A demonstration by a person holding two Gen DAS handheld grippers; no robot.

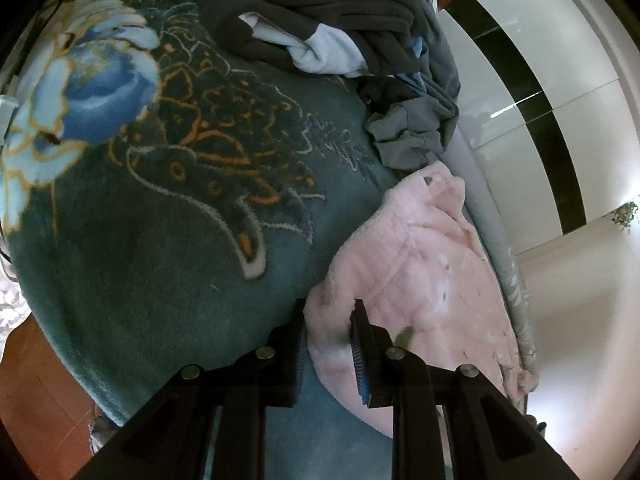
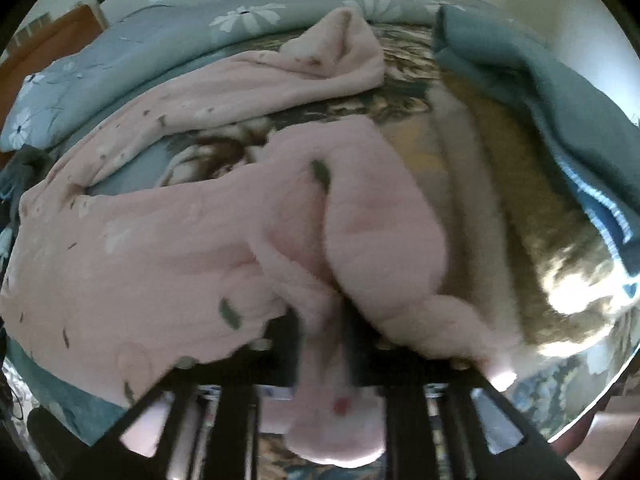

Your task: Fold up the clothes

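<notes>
A fluffy pink garment [image 1: 420,280] with small green leaf marks lies on a teal flowered blanket [image 1: 168,264] that covers a bed. My left gripper [image 1: 329,312] is shut on a near corner of the pink garment, the cloth pinched between its black fingers. In the right wrist view the same pink garment [image 2: 168,248] spreads over the bed, one sleeve reaching to the far side. My right gripper [image 2: 323,320] is shut on a bunched fold of it, and cloth drapes over its fingers and hides the tips.
A heap of dark grey and pale blue clothes [image 1: 340,28] lies at the far end of the blanket. A grey-blue flowered quilt [image 2: 140,48] runs along the far side of the bed. A folded teal blanket [image 2: 540,92] sits at the right. White wardrobe doors [image 1: 560,100] stand beside the bed.
</notes>
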